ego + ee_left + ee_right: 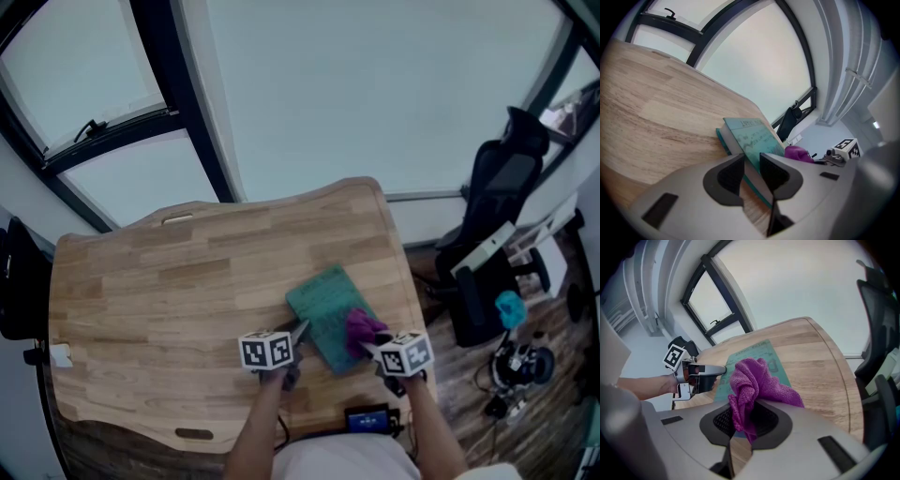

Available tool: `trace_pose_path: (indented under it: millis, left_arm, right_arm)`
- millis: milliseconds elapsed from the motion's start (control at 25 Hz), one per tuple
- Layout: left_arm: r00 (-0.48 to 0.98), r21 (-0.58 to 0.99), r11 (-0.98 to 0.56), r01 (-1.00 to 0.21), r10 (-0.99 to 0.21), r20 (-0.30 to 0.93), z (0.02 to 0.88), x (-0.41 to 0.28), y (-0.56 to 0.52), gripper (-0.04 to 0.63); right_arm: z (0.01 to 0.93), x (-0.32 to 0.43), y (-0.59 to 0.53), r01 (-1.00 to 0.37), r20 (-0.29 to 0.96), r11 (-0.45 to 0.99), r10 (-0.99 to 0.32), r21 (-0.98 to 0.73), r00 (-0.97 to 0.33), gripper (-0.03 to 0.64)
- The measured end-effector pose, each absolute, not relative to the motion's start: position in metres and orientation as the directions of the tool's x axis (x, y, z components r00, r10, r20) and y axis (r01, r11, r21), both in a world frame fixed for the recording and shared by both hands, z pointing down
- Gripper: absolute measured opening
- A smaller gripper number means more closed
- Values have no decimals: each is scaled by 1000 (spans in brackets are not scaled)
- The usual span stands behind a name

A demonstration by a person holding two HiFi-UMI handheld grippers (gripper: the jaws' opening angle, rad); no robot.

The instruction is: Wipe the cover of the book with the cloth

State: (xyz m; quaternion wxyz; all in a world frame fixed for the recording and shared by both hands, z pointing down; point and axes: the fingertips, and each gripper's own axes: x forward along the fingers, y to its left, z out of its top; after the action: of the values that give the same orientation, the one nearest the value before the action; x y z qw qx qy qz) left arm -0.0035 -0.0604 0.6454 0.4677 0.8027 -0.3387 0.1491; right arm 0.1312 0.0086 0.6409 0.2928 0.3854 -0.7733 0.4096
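We see right gripper [749, 420] jaws clamped on purple cloth [752, 383], cloth resting on teal book [323, 305], lower centre; left gripper [751, 171] jaws pinching book's near edge.

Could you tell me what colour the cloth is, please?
The cloth is purple; right gripper view.

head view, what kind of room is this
Probably an office or study: a wooden desk stands against large windows, a black office chair is beside it, and a teal book lies on the desk.
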Motion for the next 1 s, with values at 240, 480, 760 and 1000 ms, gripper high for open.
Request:
trace_pose_path:
  millis: [240, 480, 760, 1000]
  left_arm:
    - [727, 652, -331, -683, -402, 557, 645, -4, -60, 104]
    - [727, 651, -332, -682, -400, 558, 645, -4, -60, 104]
    - [737, 665, -328, -671, -390, 552, 645, -3, -59, 103]
    - [725, 646, -337, -685, -406, 556, 644, -3, -58, 101]
  right_arm:
    - [644, 140, 2, -849, 800, 375, -335, -372, -498, 46]
    - [642, 138, 3, -855, 808, 363, -329, -370, -489, 46]
    - [645, 139, 1, -857, 816, 357, -315, -371, -484, 46]
    - [645, 134, -6, -858, 819, 361, -312, -366, -481, 46]
